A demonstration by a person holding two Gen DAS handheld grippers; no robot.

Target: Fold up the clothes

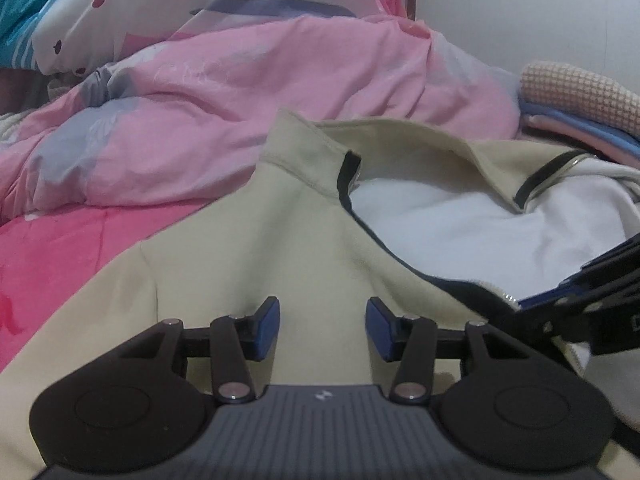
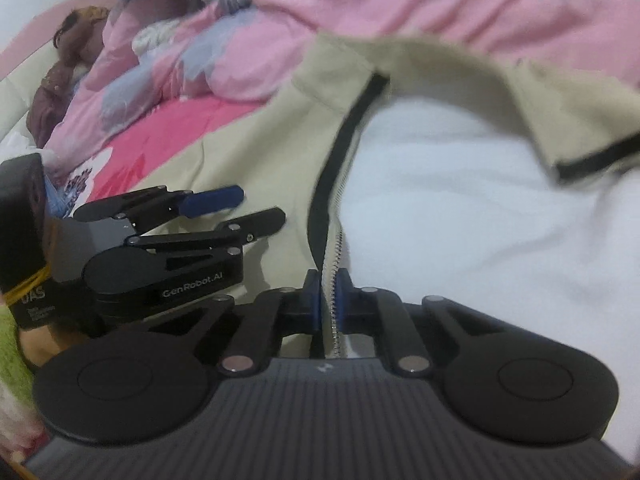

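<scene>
**Beige jacket spread open on a pink bed**

Pink bedding (image 1: 248,92) lies rumpled behind a beige jacket (image 1: 304,240) spread open, white lining up. Both grippers angle down over it. "GenRobot.AI" reads on the left gripper (image 2: 256,206) casing. Its jaws stand partly apart above the beige front, gripping nothing. The right gripper (image 2: 327,300) is clamped tight on the jacket's zipper edge (image 2: 336,256).

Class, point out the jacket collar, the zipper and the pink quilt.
Collar (image 1: 400,136): left wrist view, inner fold.
Zipper (image 2: 335,280): right wrist view, teeth by the pads.
Quilt (image 1: 248,92): left wrist view, middle folds.
</scene>
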